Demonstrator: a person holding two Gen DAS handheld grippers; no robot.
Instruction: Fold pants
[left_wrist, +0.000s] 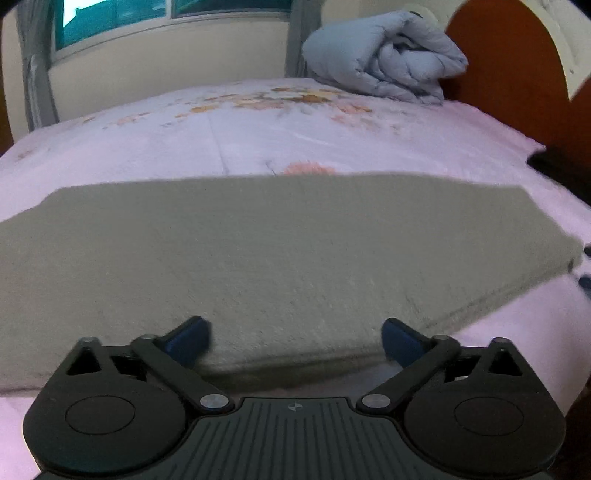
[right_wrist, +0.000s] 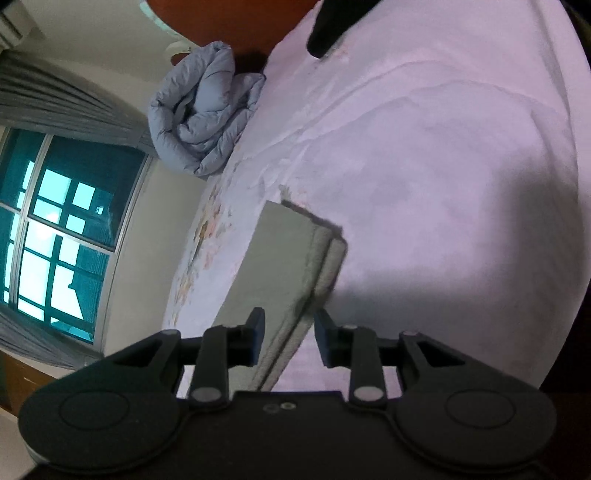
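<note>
Both grippers poised at the near edge of the folded pants

We see the olive-grey fabric pants (left_wrist: 280, 251) lying flat in stacked layers near the front edge of the pink floral-sheeted bed (left_wrist: 369, 136). Our left gripper (left_wrist: 295, 341) and right gripper (right_wrist: 289, 336) each straddle the pants' edge with jaws apart, gripping nothing, seemingly placed to pinch the layers together for another fold.

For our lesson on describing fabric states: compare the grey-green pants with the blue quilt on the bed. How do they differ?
The pants lie flat in neat stacked layers; the quilt is bundled in a puffy heap. The pants are grey-green, the quilt pale blue. The pants lie close to both open grippers; the quilt sits far off by the headboard. Both rest on the pink sheet.
</note>
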